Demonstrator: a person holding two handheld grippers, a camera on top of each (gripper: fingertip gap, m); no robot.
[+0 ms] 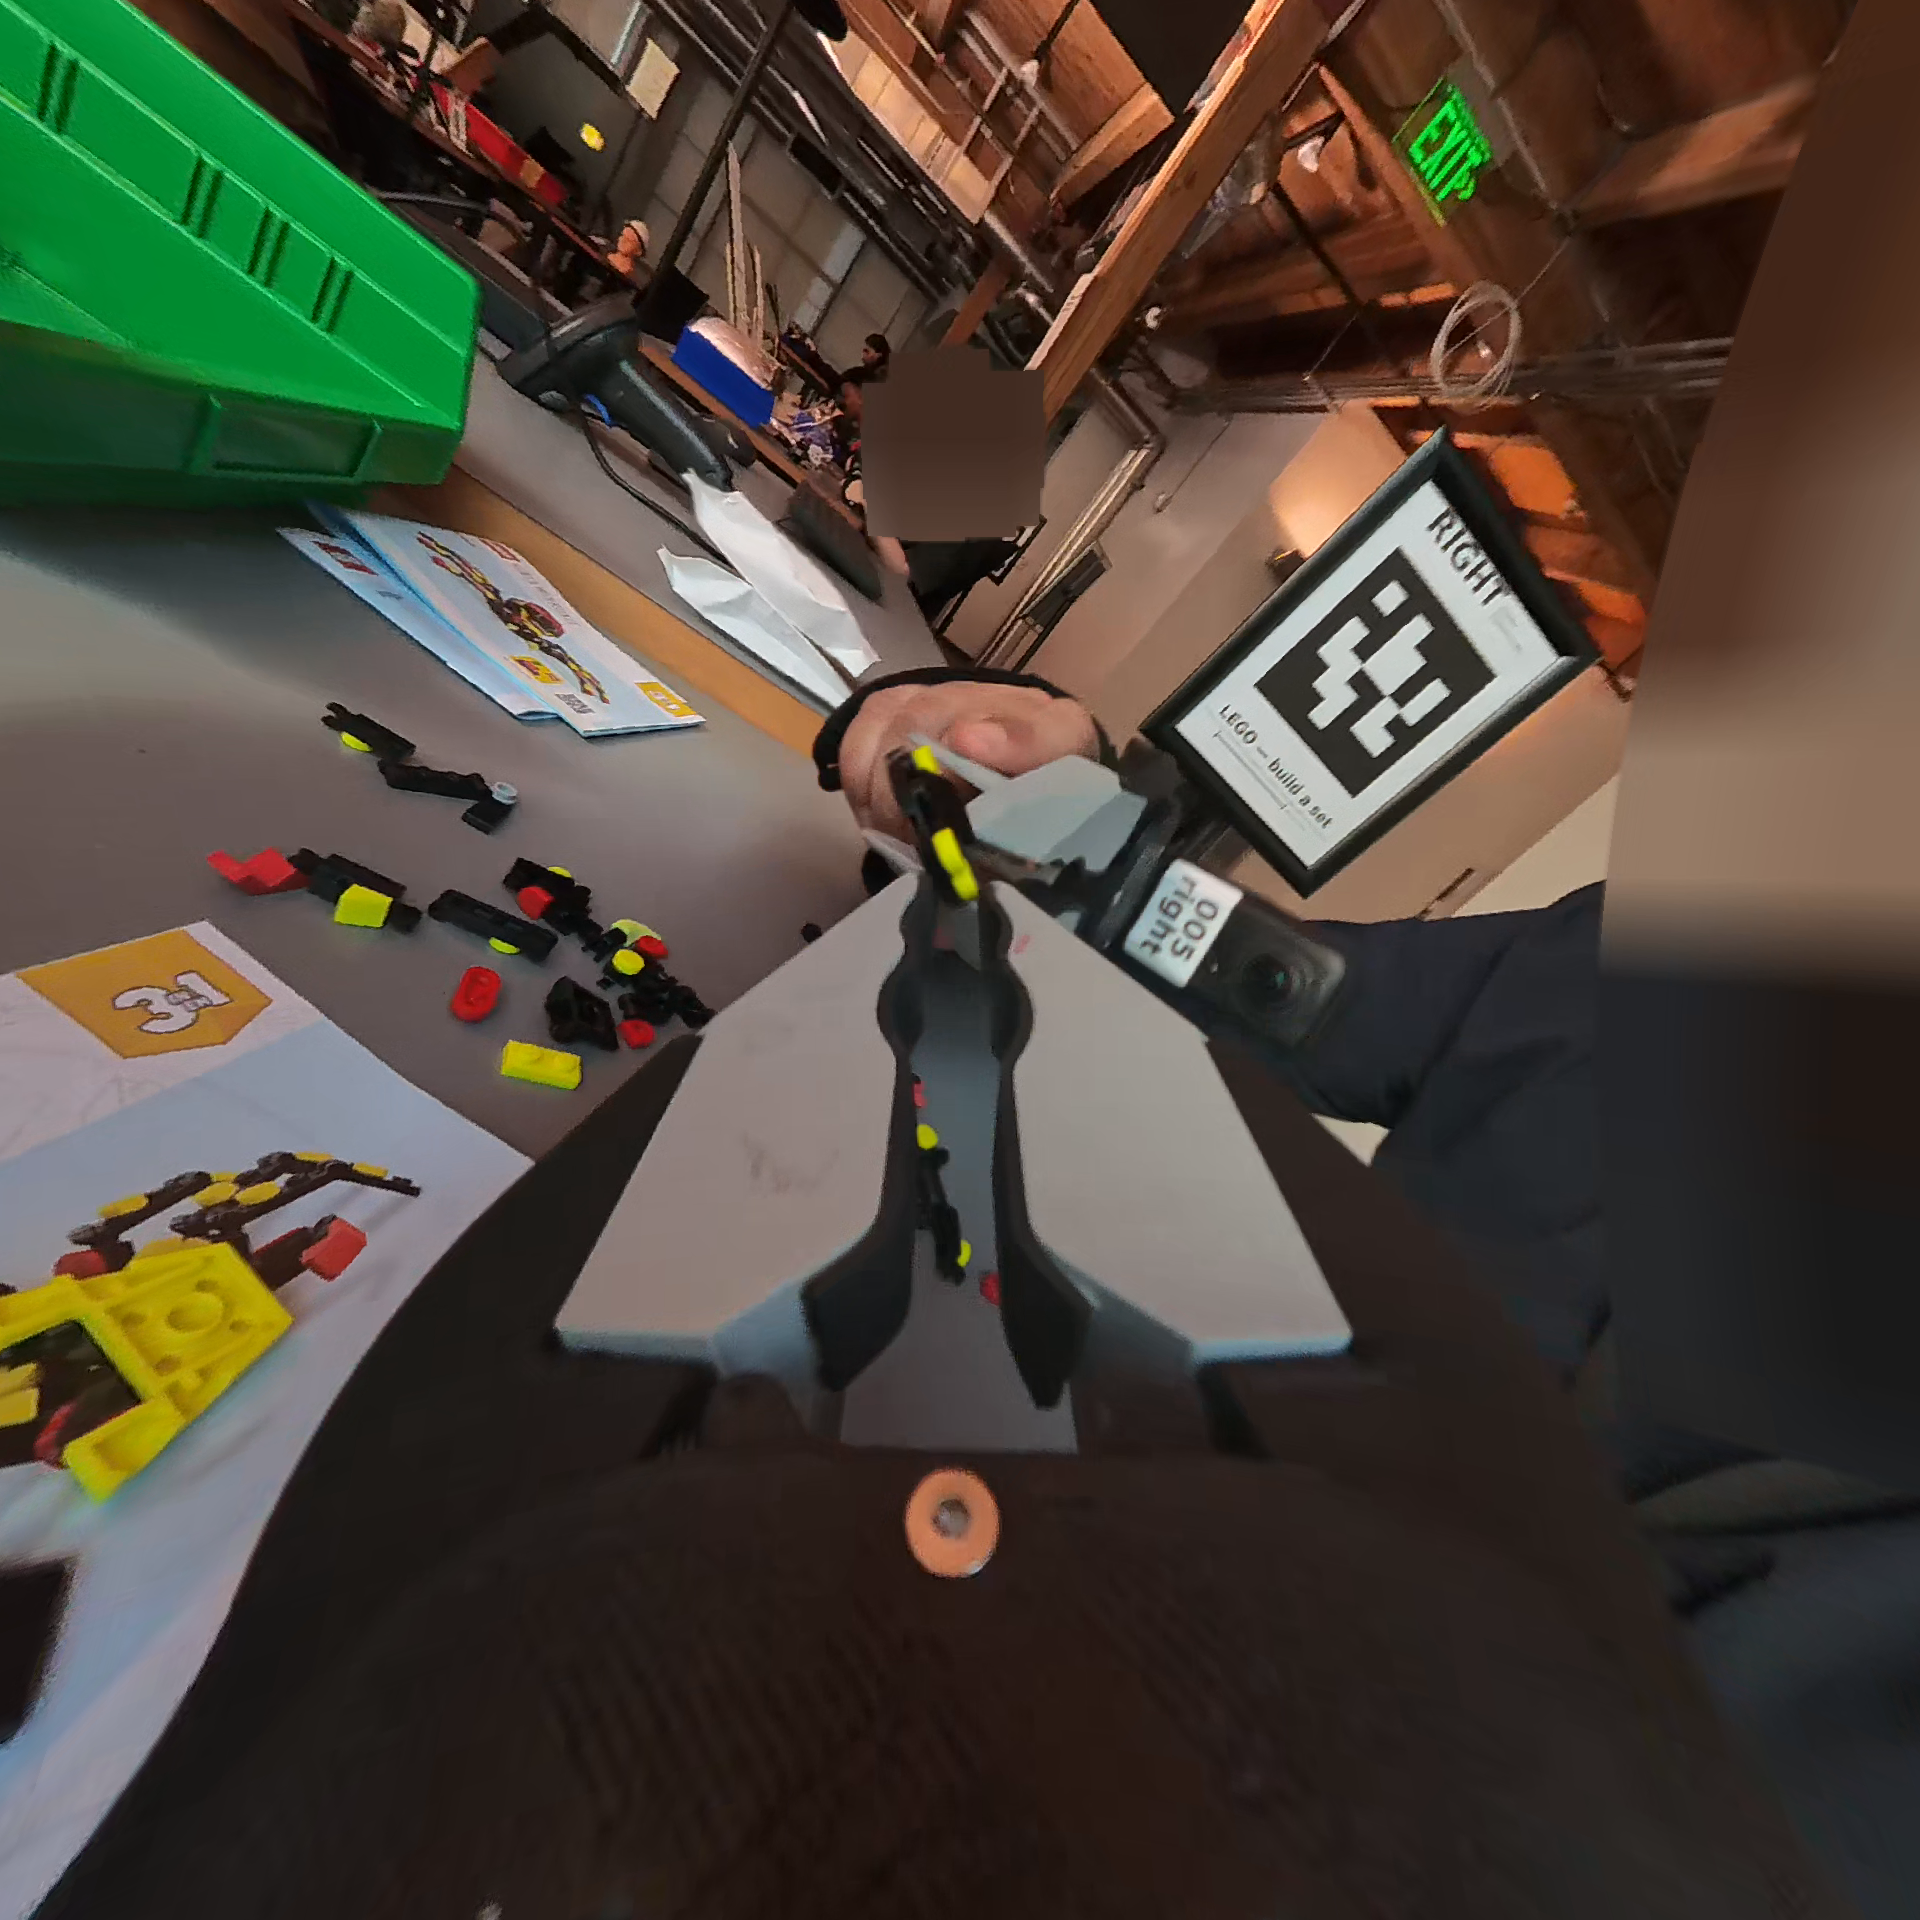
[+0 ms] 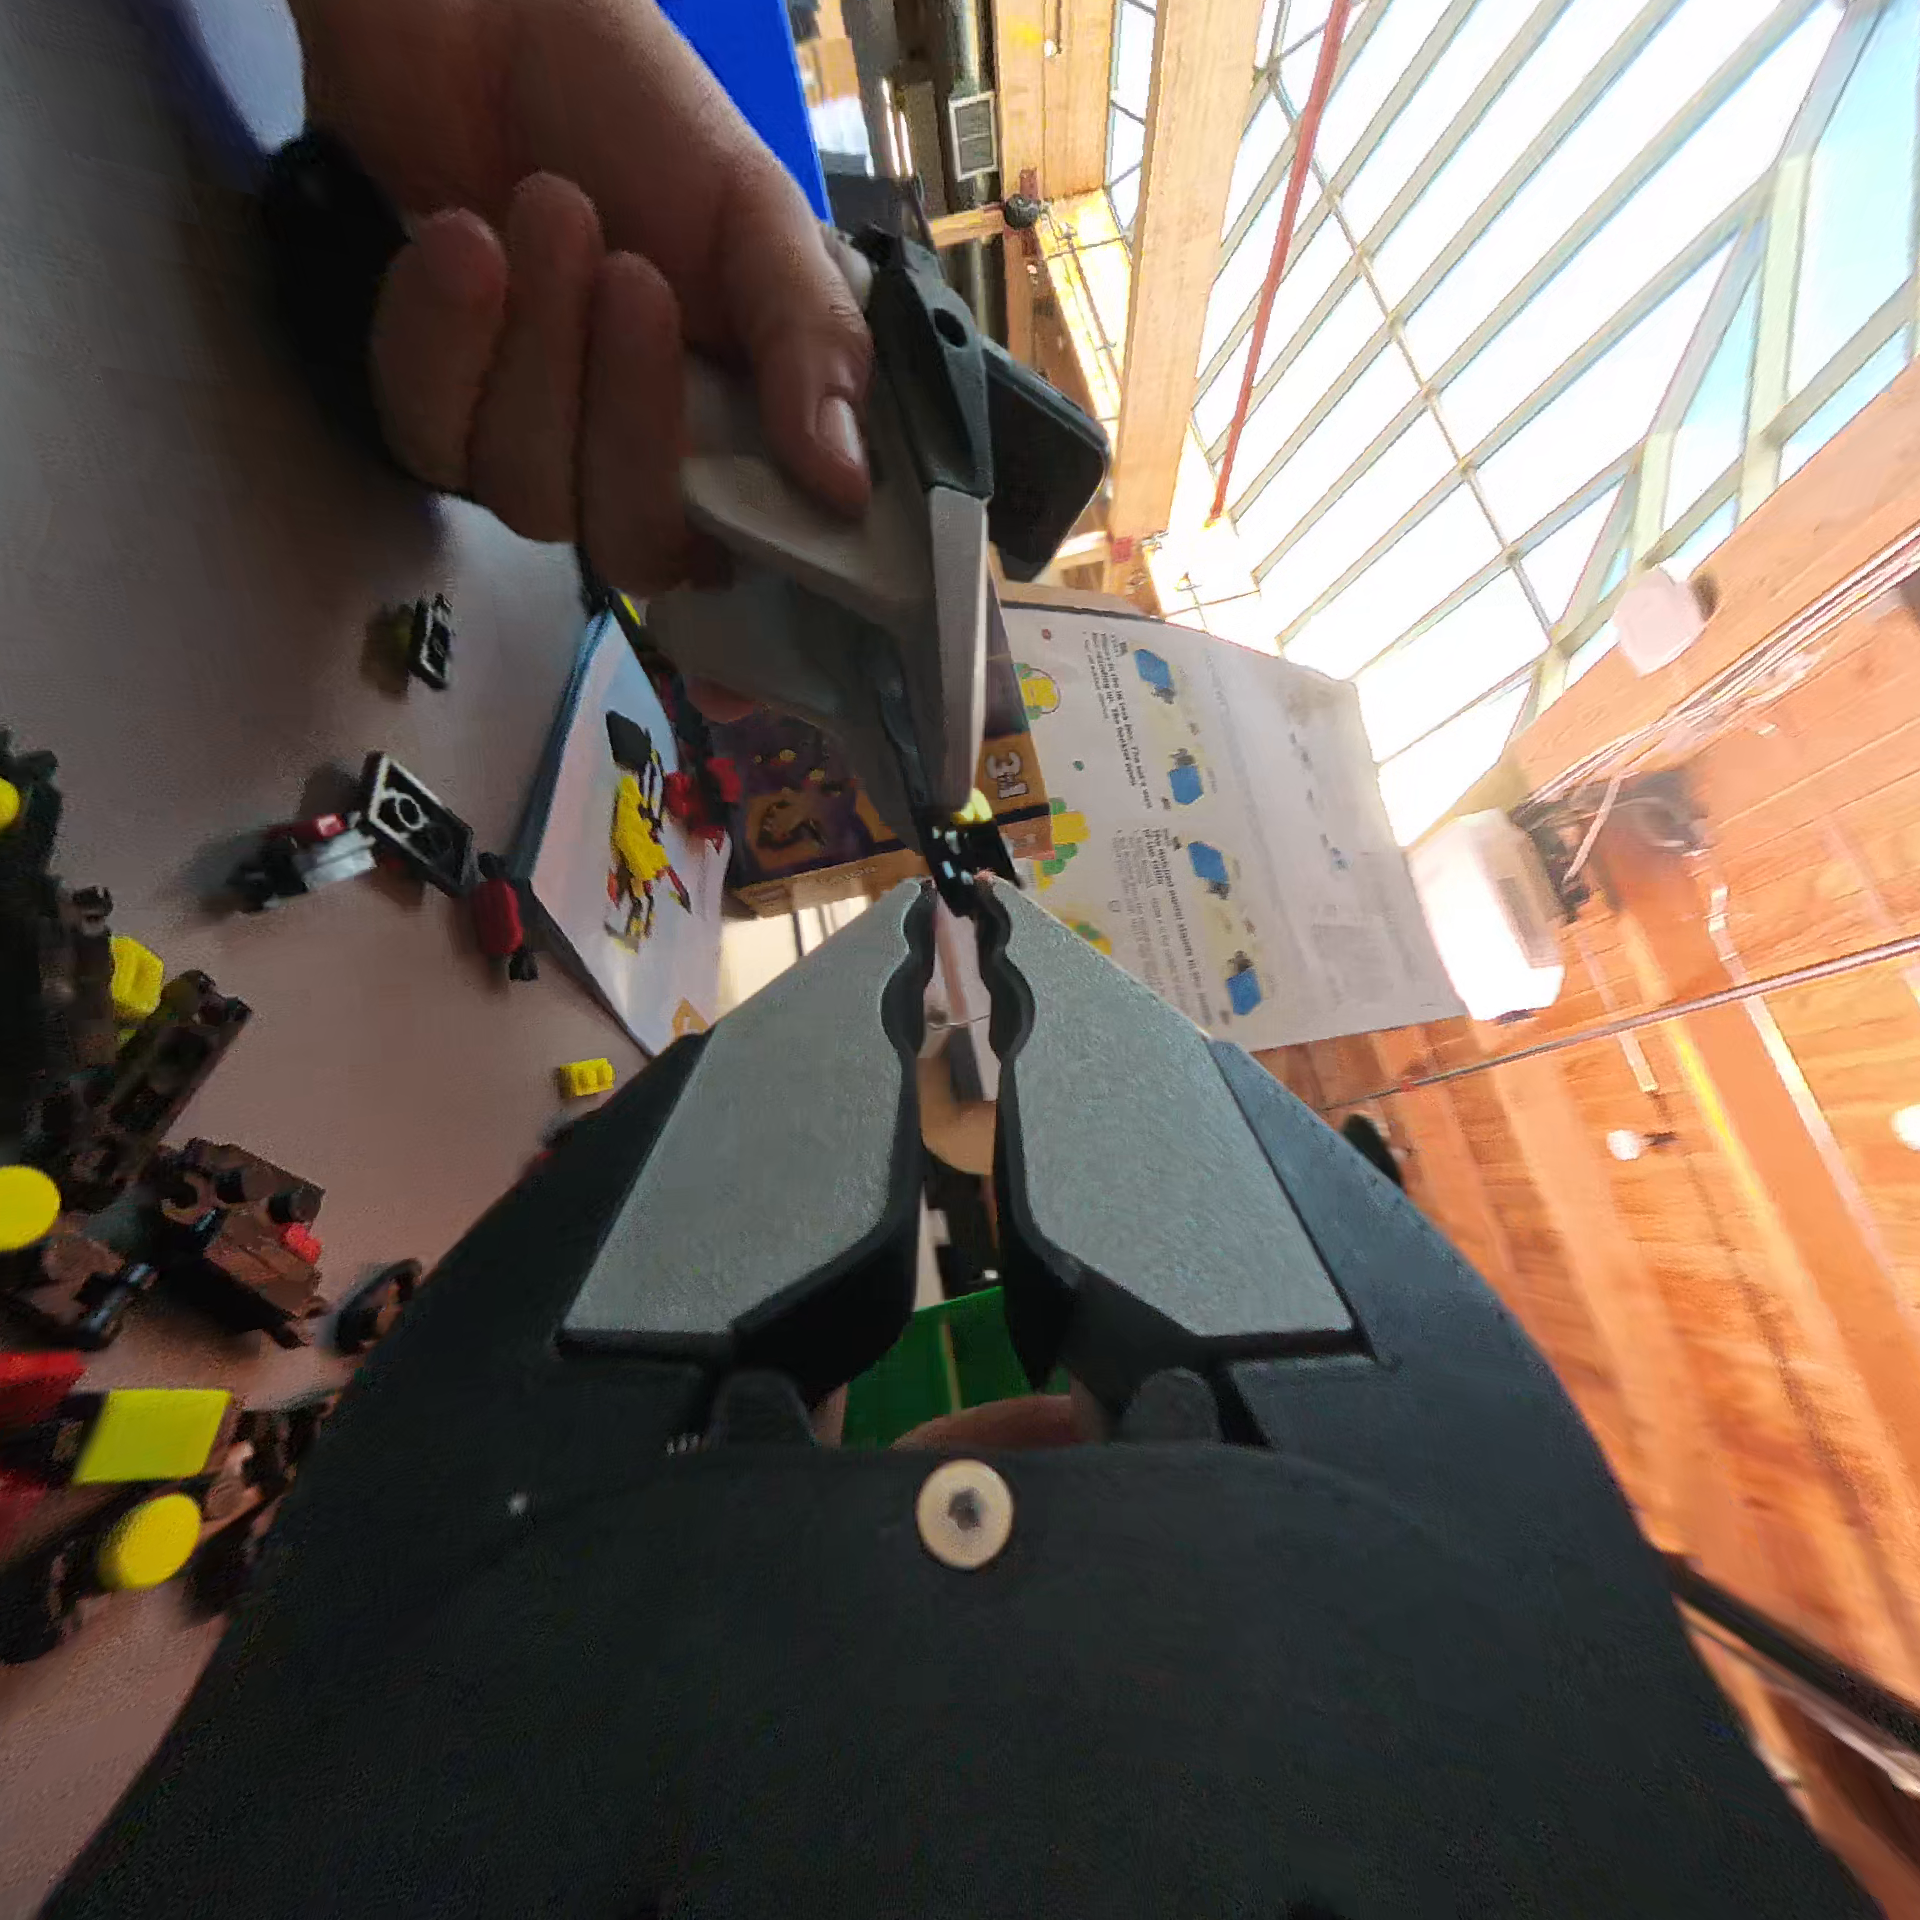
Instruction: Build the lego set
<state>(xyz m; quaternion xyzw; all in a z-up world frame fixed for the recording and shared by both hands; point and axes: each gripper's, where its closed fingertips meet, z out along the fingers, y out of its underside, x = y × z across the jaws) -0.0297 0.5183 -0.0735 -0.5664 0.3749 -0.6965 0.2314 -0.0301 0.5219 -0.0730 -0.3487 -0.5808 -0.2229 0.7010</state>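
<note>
A slim black Lego assembly with yellow studs point(image 1: 943, 836) is held in the air between both grippers. My left gripper point(image 1: 951, 902) is shut on its near end. My right gripper point(image 1: 935, 795) comes in from the far side, held by a hand, and grips the same piece. In the right wrist view my right gripper point(image 2: 956, 899) is shut on the black piece point(image 2: 966, 857), and the left gripper point(image 2: 940, 821) meets it from above, tip to tip. Several loose black, red and yellow pieces point(image 1: 561, 956) lie on the grey table point(image 1: 156, 727).
An open instruction booklet point(image 1: 156, 1195) lies at the near left, with two more booklets point(image 1: 499, 623) farther back. A green bin point(image 1: 208, 312) stands at the back left. In the right wrist view a Lego box point(image 2: 810, 821) and a printed sheet point(image 2: 1195, 831) stand behind.
</note>
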